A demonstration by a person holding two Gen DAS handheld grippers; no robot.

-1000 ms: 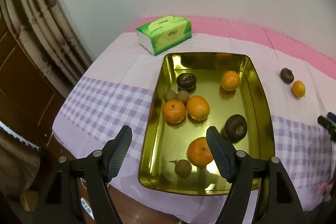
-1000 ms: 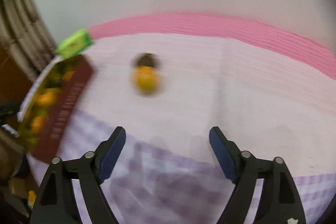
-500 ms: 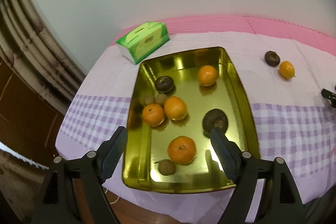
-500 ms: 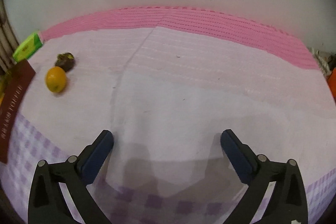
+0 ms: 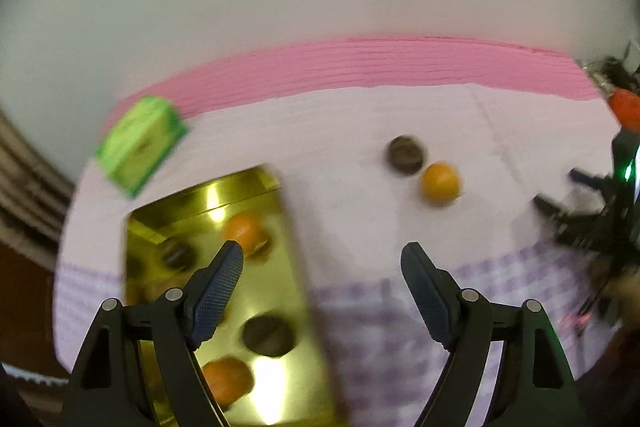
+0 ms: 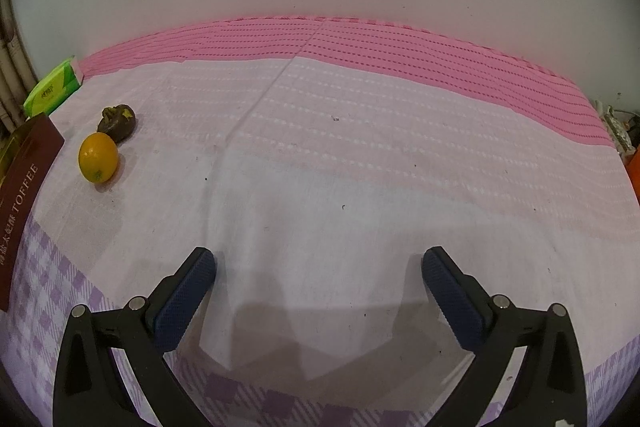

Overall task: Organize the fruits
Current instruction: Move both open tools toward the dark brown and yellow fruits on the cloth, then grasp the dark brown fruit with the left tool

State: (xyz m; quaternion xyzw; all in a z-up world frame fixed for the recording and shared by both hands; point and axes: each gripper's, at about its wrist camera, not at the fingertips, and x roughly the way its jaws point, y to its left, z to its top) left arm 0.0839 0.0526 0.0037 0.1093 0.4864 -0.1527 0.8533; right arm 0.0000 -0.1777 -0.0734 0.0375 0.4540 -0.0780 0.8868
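Note:
A gold tray (image 5: 280,311) at the left holds several oranges and dark fruits; the view is blurred. On the cloth to its right lie a loose orange (image 5: 439,181) and a dark fruit (image 5: 405,153), touching. My left gripper (image 5: 322,263) is open and empty above the tray's right edge. The same orange (image 6: 98,157) and dark fruit (image 6: 117,123) lie far left in the right wrist view, beside the tray's maroon side (image 6: 24,183). My right gripper (image 6: 319,267) is open and empty over bare cloth; it also shows in the left wrist view (image 5: 560,195).
A green tissue box (image 5: 140,143) stands behind the tray near the wall, also in the right wrist view (image 6: 52,91). The table has a pink and purple-checked cloth (image 6: 360,147). Clutter with something orange-red (image 5: 624,109) sits at the far right edge.
My left gripper has swung right, so the tray slid to the lower left and the loose fruits came toward centre. My right gripper view turned slightly, fruits staying at far left.

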